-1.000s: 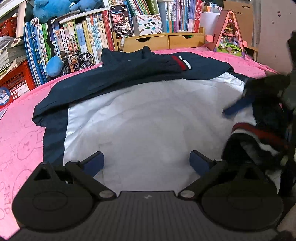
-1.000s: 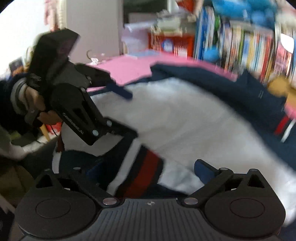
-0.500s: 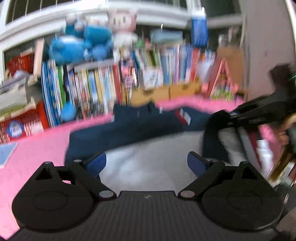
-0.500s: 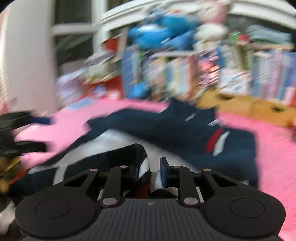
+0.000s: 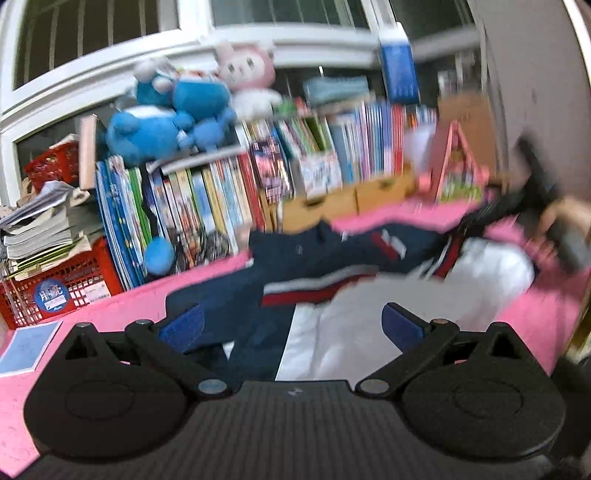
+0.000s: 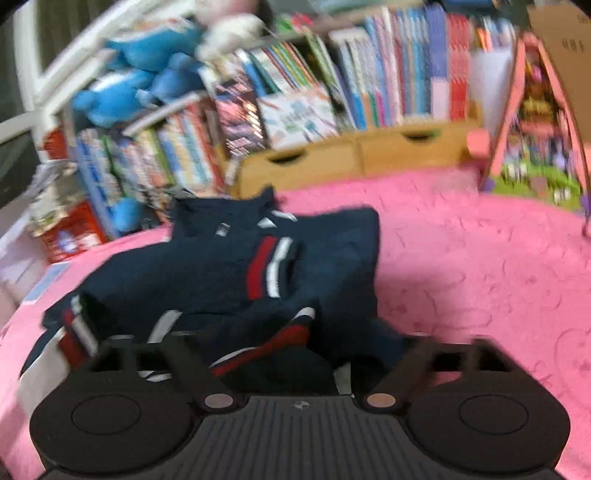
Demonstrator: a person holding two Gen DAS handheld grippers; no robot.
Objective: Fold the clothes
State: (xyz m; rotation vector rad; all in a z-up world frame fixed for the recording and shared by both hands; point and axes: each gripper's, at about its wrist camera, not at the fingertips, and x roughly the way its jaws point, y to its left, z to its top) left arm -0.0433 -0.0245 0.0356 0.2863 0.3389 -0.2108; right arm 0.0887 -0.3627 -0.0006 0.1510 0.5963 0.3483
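A navy, white and red jacket (image 6: 280,273) lies partly folded on the pink bedspread (image 6: 480,266). The right gripper (image 6: 291,347), jaws opening, has its striped sleeve bunched between them at twelve o'clock. The left gripper (image 5: 291,325) hovers spread, holding nothing, above the jacket's white panel.

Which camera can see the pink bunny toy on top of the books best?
The left wrist view. There the pink bunny toy sits whole above the books, beside the blue plush toys, face towards the camera. The right wrist view catches only its blurred lower part at the top edge.
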